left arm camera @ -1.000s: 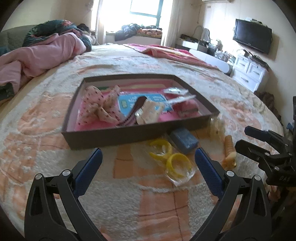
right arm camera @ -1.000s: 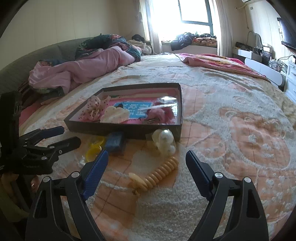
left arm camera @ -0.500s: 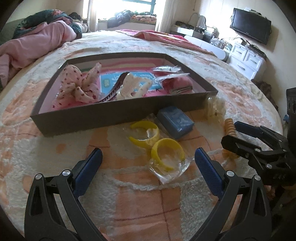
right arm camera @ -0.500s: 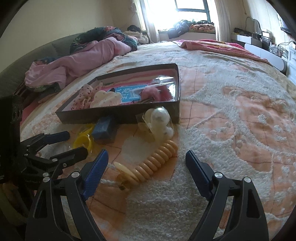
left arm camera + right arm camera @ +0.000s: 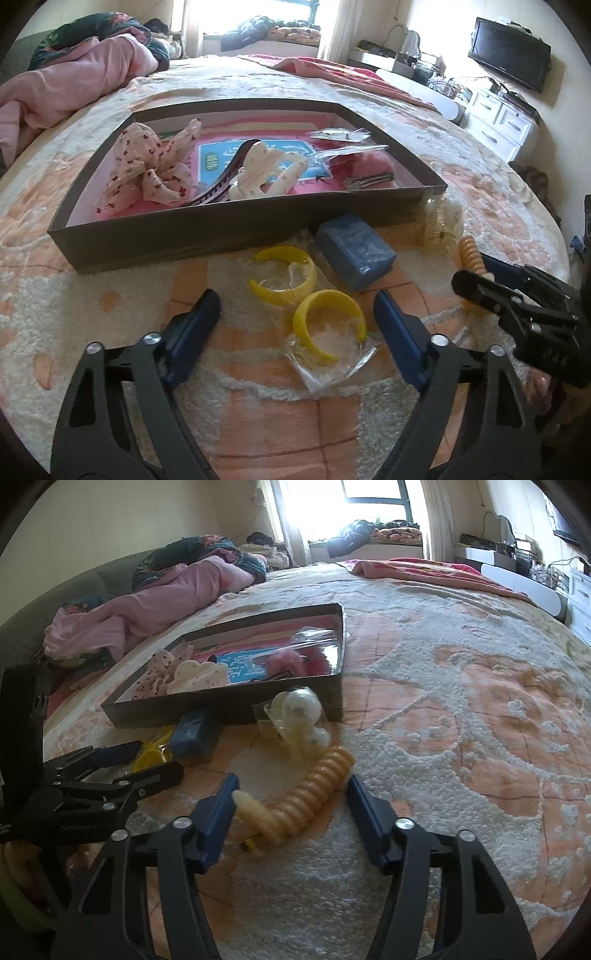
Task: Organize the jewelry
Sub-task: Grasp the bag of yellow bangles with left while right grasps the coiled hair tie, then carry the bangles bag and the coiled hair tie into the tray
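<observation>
A dark tray [image 5: 177, 236] with a pink floor holds a spotted scrunchie [image 5: 147, 170], a cream claw clip [image 5: 266, 173] and bagged pieces. In front of it lie two yellow bangles in clear wrap [image 5: 325, 325], a blue box [image 5: 354, 254], a bag of pearl balls [image 5: 303, 720] and a ribbed orange bracelet [image 5: 314, 794]. My left gripper [image 5: 295, 325] is open, its jaws either side of the bangles. My right gripper [image 5: 291, 801] is open, its jaws either side of the orange bracelet. The tray also shows in the right wrist view [image 5: 229, 705].
Everything lies on a fleecy peach and white bedspread [image 5: 461, 738]. A pink quilt [image 5: 66, 85] is bunched at the far left. White drawers [image 5: 506, 122] and a television [image 5: 509, 66] stand at the right wall.
Both grippers have moved forward and down. The bangles now lie between my left jaws and the orange bracelet between my right jaws. Both stay open.
</observation>
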`<state>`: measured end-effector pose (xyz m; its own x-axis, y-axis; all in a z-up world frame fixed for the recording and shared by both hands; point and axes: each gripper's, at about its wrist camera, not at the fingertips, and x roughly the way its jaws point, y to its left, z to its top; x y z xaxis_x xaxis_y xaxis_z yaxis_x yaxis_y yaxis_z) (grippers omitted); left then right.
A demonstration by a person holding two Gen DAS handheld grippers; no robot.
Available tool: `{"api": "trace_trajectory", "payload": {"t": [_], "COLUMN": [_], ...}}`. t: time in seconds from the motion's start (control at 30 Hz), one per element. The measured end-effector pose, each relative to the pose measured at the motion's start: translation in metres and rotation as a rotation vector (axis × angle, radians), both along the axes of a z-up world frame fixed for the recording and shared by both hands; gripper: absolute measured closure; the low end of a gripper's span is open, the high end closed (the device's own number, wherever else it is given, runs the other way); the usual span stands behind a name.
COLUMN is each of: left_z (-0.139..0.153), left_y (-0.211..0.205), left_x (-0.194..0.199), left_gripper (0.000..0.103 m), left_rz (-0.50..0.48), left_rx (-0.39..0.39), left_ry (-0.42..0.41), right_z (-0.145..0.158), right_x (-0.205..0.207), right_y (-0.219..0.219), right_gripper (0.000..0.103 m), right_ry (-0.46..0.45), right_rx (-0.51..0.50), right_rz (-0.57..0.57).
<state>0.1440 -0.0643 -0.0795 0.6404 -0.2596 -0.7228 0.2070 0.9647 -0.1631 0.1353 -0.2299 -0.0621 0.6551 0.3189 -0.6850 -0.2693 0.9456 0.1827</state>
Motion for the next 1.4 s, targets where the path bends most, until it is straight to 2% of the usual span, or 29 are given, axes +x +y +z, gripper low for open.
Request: {"api": "trace_trajectory", "payload": {"t": [0.23, 0.33, 0.47, 0.73, 1.4], "left_z": [0.003, 0.004, 0.006, 0.019, 0.052], "left_y": [0.009, 0.011, 0.013, 0.023, 0.063], "left_x": [-0.004, -0.005, -0.009, -0.018, -0.017], "left_gripper": [0.060, 0.065, 0.067, 0.067, 0.067], "left_rz": [0.003, 0.001, 0.000, 0.014, 0.101], "left_rx": [-0.010, -0.015, -0.020, -0.042, -0.085], "left_ry": [0.008, 0.012, 0.015, -0.013, -0.109], "right_z": [0.003, 0.005, 0.006, 0.015, 0.047], "right_x": [-0.006, -0.009, -0.011, -0.019, -0.011], "right_y": [-0.005, -0.008, -0.012, -0.014, 0.039], "right_gripper": [0.062, 0.066, 0.070, 0.070, 0.070], "right_ry": [-0.010, -0.012, -0.003, -0.017, -0.089], "right_rx": [-0.006, -0.012, -0.017, 0.009, 0.002], "right_rz": [-0.022, -0.037, -0.051, -0.060, 0.090]}}
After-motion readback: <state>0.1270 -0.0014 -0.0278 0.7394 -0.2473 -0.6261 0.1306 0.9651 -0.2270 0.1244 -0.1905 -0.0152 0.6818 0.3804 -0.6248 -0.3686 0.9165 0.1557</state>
